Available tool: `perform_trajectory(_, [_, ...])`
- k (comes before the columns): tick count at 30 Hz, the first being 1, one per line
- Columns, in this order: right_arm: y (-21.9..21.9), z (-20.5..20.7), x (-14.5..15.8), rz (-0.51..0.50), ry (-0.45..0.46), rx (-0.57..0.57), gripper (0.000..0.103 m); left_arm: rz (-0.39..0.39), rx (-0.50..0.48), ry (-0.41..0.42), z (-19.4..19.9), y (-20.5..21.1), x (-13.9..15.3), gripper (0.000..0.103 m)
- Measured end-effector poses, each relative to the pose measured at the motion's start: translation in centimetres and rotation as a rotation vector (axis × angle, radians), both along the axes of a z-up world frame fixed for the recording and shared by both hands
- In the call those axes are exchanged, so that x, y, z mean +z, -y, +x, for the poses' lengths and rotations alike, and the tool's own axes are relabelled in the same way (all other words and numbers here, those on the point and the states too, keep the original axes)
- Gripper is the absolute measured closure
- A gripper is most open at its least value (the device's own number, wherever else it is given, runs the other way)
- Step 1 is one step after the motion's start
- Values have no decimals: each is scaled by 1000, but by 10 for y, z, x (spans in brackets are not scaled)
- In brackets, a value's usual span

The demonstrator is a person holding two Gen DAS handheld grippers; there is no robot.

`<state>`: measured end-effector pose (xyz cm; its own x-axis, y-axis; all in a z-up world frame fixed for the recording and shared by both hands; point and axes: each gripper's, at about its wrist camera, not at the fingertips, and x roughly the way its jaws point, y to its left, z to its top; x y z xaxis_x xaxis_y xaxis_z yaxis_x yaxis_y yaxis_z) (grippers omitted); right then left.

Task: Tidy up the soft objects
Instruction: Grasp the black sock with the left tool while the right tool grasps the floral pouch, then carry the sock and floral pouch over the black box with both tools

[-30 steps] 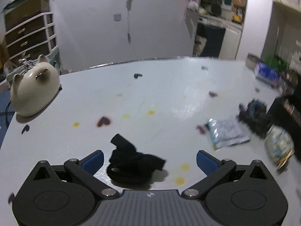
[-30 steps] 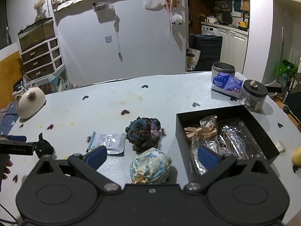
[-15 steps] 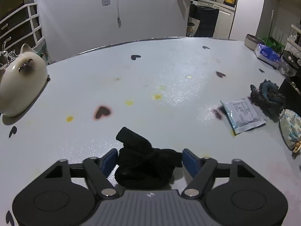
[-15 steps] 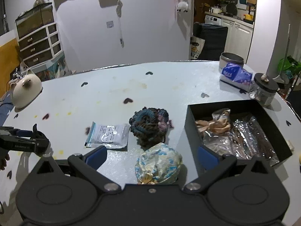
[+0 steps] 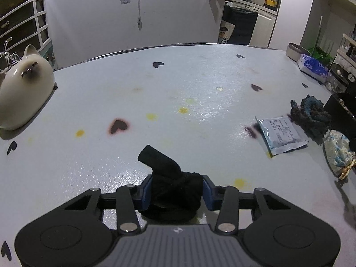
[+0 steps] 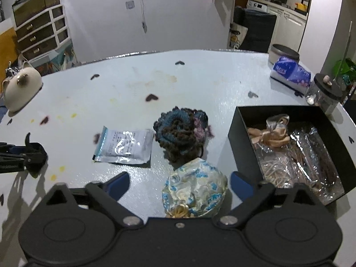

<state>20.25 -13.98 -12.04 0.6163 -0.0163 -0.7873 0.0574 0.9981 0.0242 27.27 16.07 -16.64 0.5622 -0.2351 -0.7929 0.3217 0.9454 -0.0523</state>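
My left gripper is shut on a black sock that rests on the white table. It also shows at the left edge of the right wrist view. My right gripper is open, its blue pads on either side of a blue-and-cream fabric pouch, not touching it. A dark knitted scrunchie lies just beyond the pouch. A black box to the right holds a ribbon bow and plastic-wrapped items. The pouch and scrunchie also show in the left wrist view.
A white sachet lies left of the scrunchie. A cream cat figure stands at the table's left edge. A tissue pack, a round tin and a lidded glass jar stand at the far right.
My left gripper has closed from open onto the black sock. My right gripper has moved forward and lower towards the fabric pouch, staying open.
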Motion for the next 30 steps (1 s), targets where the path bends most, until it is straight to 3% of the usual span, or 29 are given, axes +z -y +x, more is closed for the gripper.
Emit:
perform_trajectory(7, [4,9,-16,3,-68,-16,25,-52,27,4,-9,3,9,63])
perform_trajectory(12, [3,13,-29,-18,-110,-32,28,-92,28,-2,-16,13,15,63])
perform_trajectory(15, [5,14,-35,-33,-127,-49,46,-110,26,-4,-20,19,18,63])
perform_trajectory(16, [6,15,-35,-29,-128,-52,47,-113,26,-4,-21,21,18,63])
perform_trajectory(19, [6,13,-32,-34,-116,-46,58,-126,29,-5,-25,25,20,63])
perform_trajectory(22, [7,10,-28,-24,-99,-32,63,-128,39,2,-28,29,24,63])
perform_trajectory(30, [4,-5,-7,-5,-23,11,69,-159,104,37,-41,32,45,63])
